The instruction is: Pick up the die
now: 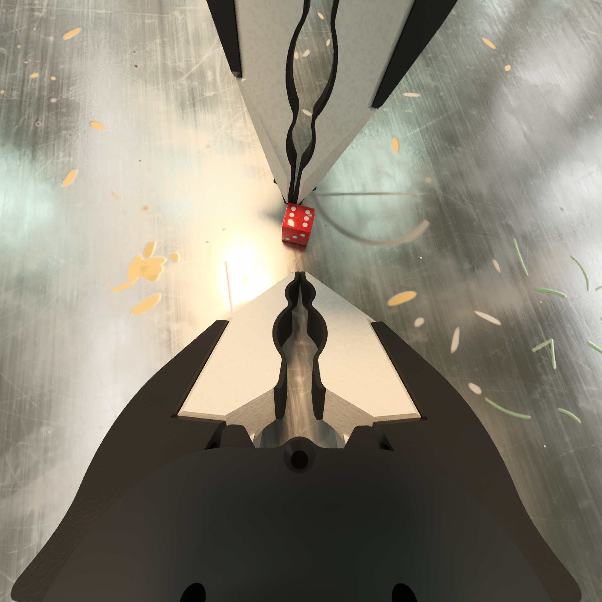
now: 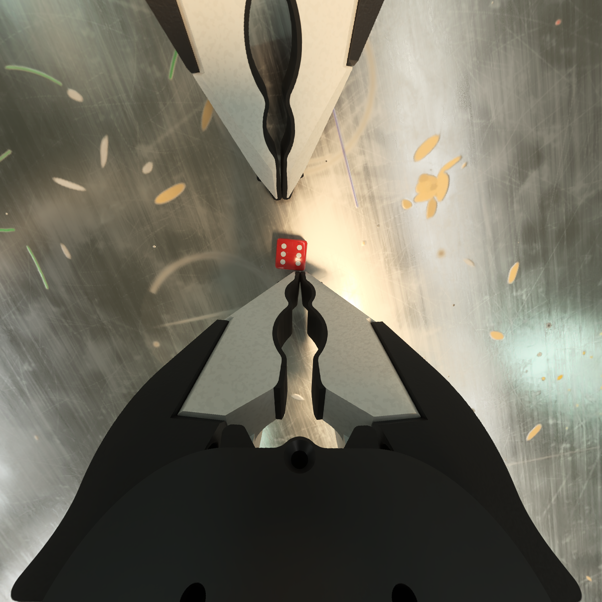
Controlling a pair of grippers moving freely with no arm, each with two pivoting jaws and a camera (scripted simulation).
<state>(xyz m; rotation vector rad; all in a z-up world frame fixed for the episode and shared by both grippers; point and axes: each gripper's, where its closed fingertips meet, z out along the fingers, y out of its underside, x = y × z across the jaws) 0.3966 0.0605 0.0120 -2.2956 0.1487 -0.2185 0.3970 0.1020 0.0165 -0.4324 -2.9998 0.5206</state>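
Observation:
A small red die [image 1: 298, 224] with white pips lies on the scratched metal tabletop [image 1: 114, 374], between the two grippers, which point tip to tip. My left gripper [image 1: 299, 273] is shut and empty, a short gap before the die. My right gripper [image 1: 295, 197] comes in from the far side, shut, with its tips at the die's far edge. In the right wrist view the die [image 2: 291, 254] sits right at the tips of the right gripper [image 2: 299, 273], slightly to their left. The left gripper [image 2: 281, 196] is farther off beyond it, also shut.
The tabletop carries flat yellow flecks and a yellow splotch [image 1: 146, 267], pale flecks, and thin green strands [image 1: 550, 293] at the right of the left wrist view. A faint curved scratch [image 1: 391, 237] lies beside the die.

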